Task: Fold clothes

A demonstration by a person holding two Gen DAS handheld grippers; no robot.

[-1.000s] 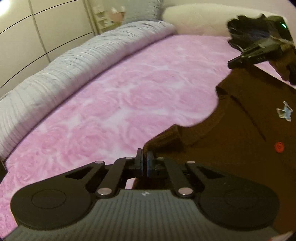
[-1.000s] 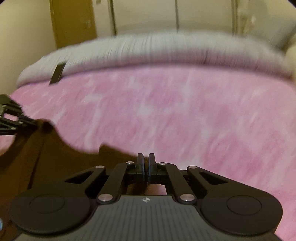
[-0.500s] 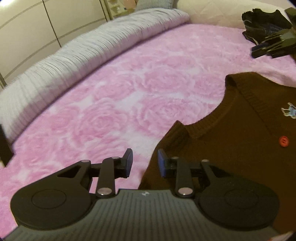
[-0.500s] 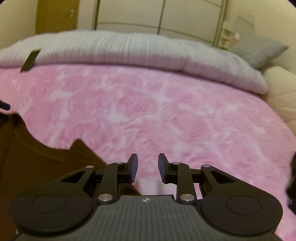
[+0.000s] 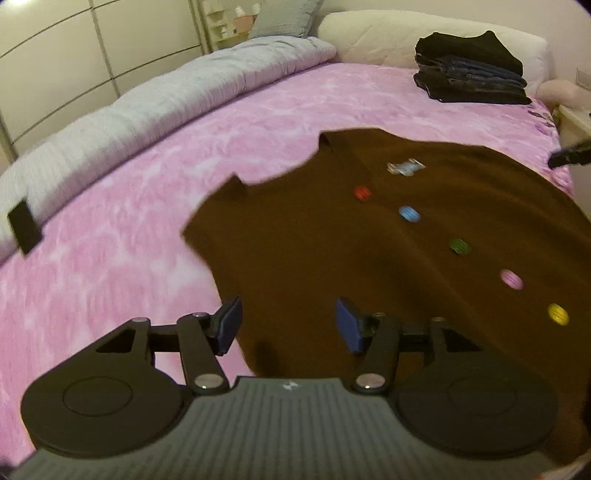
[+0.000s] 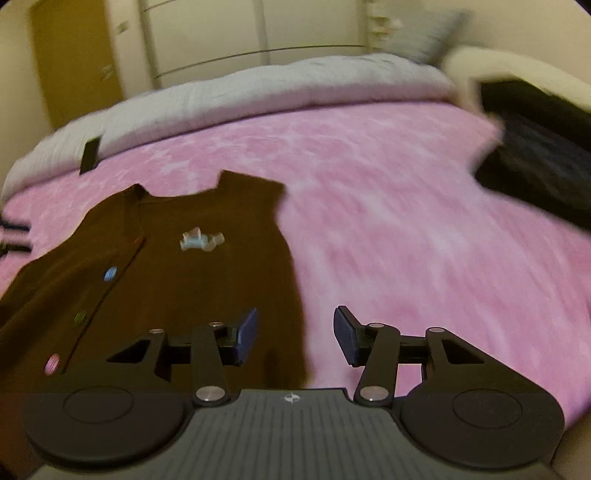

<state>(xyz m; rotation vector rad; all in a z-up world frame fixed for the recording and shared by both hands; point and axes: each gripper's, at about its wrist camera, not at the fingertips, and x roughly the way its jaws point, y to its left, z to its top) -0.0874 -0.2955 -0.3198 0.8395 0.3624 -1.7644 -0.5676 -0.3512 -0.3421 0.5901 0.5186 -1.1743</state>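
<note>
One brown vest [image 5: 369, 258] lies flat on the pink bed [image 5: 129, 240], five coloured buttons showing. Two grippers, left [image 5: 288, 326] and right [image 6: 295, 336], hover above it; jaws have just been opening, nothing between them. One dark folded stack [image 5: 469, 70] sits near the headboard.

I see a bed covered in a pink, rose-patterned blanket [image 5: 122, 266], with a rolled grey quilt [image 5: 155, 110] running along its far side. Behind it stand pale wardrobe doors [image 5: 55, 66] with thin dark lines. A grey pillow [image 5: 284, 18] leans by a cream padded headboard [image 5: 373, 37]. In the right wrist view I make out a wooden door [image 6: 74, 62] (blurred). The light is warm and dim.
</note>
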